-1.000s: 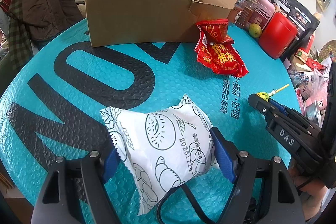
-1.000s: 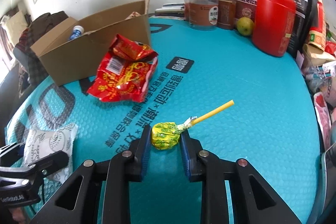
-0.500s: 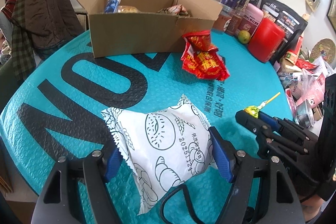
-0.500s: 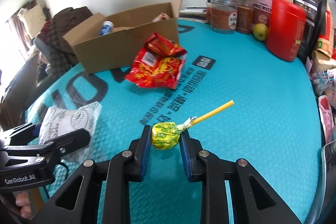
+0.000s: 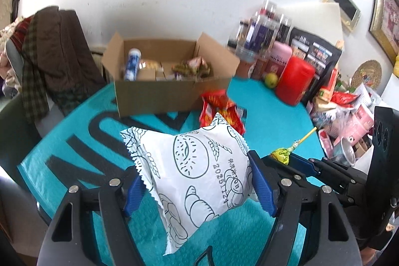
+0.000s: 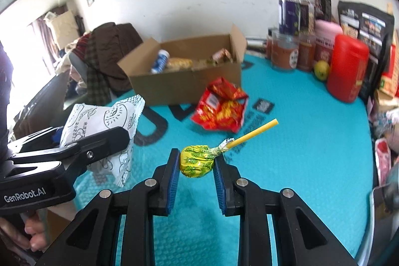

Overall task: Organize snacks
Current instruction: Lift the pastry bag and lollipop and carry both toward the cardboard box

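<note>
Cardboard box (image 5: 172, 94) sits at the back of the teal mat (image 5: 261, 114) with snacks already in it, so the step in hand looks like carrying both items over: I'd keep both grips firm and clear the front wall before letting go. Going left to right, the left gripper (image 5: 197, 187) is clamped on 1 white pastry bag (image 5: 197, 173), lifted off the mat. Next, 1 red snack bag (image 6: 220, 107) lies just in front of the box, and the right gripper (image 6: 197, 176) pinches 1 yellow lollipop (image 6: 198, 161).
</note>
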A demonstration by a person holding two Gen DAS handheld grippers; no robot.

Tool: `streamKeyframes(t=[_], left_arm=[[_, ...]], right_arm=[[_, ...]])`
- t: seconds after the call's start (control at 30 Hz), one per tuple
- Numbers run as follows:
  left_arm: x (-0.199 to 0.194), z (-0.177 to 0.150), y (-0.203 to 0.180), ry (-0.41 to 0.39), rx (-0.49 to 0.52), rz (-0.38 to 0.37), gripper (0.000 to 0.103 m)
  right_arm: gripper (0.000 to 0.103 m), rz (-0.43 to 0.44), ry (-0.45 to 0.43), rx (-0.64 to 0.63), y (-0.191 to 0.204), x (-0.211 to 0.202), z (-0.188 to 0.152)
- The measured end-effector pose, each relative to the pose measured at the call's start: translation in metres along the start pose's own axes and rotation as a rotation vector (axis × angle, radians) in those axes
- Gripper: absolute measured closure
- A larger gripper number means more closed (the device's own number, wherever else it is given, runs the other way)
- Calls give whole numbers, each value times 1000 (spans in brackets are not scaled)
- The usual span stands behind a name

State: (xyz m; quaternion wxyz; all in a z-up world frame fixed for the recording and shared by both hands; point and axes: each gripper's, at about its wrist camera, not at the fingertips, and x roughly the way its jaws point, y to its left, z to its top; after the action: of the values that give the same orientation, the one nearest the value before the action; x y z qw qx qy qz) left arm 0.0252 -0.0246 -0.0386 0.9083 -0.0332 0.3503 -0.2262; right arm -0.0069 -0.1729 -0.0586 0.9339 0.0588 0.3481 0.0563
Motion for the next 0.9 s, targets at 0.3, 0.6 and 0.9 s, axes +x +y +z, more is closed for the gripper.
streamKeyframes(t=[0.3, 0.6, 0.9], left_arm=[[-22, 39, 3, -114, 15, 2, 29], [-21, 77, 6, -189, 23, -15, 29], [-2, 115, 15, -228, 31, -11, 29]], right_arm=[[77, 23, -85, -76, 13, -18, 46], [77, 54, -151, -136, 16, -19, 94], [77, 57, -201, -174, 13, -2, 135]])
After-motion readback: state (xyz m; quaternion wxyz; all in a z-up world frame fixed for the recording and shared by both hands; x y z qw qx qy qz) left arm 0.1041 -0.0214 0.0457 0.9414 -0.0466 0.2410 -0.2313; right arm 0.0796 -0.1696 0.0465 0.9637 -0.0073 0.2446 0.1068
